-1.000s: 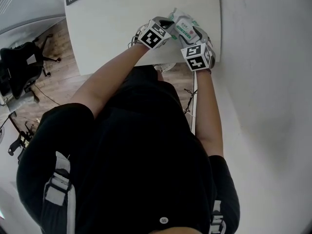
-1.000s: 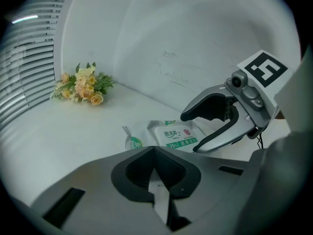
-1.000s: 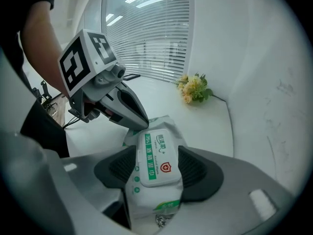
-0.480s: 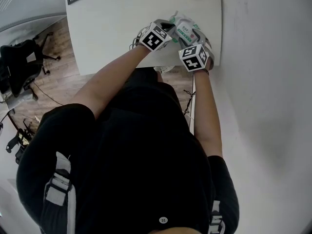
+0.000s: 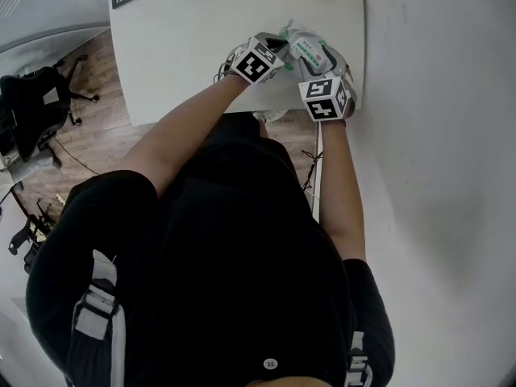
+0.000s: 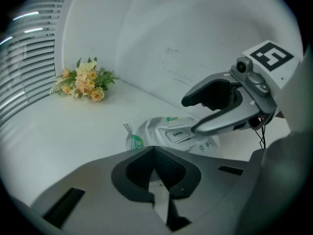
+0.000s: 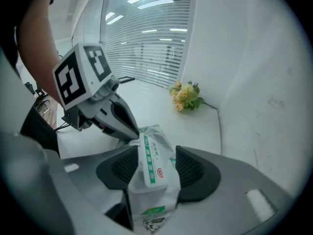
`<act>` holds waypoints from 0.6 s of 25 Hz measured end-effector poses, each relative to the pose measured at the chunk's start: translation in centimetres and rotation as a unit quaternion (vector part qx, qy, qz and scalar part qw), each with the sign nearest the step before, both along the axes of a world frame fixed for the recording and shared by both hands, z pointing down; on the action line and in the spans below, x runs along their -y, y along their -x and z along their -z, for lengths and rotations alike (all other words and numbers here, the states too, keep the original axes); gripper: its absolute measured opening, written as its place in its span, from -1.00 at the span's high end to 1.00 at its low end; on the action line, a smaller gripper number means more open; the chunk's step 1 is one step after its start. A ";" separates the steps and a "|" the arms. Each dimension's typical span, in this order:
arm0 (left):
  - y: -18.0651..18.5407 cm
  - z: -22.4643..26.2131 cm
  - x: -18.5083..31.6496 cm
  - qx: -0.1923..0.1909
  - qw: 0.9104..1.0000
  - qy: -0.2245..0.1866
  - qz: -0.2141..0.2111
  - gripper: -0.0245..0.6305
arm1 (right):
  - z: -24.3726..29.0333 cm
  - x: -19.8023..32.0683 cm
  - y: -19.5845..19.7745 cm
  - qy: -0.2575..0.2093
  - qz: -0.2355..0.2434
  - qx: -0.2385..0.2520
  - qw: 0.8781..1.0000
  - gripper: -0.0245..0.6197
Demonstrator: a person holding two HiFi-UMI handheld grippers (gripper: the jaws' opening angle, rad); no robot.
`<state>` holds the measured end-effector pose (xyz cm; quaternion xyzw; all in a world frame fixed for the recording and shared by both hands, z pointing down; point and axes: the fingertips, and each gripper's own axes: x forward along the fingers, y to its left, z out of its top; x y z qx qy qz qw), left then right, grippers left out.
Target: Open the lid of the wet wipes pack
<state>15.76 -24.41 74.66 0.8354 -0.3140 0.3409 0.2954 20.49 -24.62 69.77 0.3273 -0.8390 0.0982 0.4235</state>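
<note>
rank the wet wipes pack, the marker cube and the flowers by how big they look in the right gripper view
1. wet wipes pack: largest, but nearest the camera
2. marker cube: close behind
3. flowers: clearly smallest, and farthest away

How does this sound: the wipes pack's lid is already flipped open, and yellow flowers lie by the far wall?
Not open: the left gripper view shows the lid lying shut and flat on the wet wipes pack. The yellow flowers do lie by the far wall.
</note>
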 end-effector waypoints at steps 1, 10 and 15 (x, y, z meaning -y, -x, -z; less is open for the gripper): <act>0.0 0.0 0.0 0.000 1.000 0.000 0.001 0.91 | 0.7 0.7 -0.3 -0.012 -0.011 0.003 1.000 0.26; -0.1 -0.2 -0.3 -0.002 1.000 0.001 0.000 0.91 | 0.8 3.1 -3.0 -0.020 -0.039 -0.010 0.999 0.29; 0.0 0.1 -0.1 -0.004 1.000 0.001 0.001 0.91 | -0.6 3.5 -4.0 -0.008 -0.048 -0.028 0.998 0.29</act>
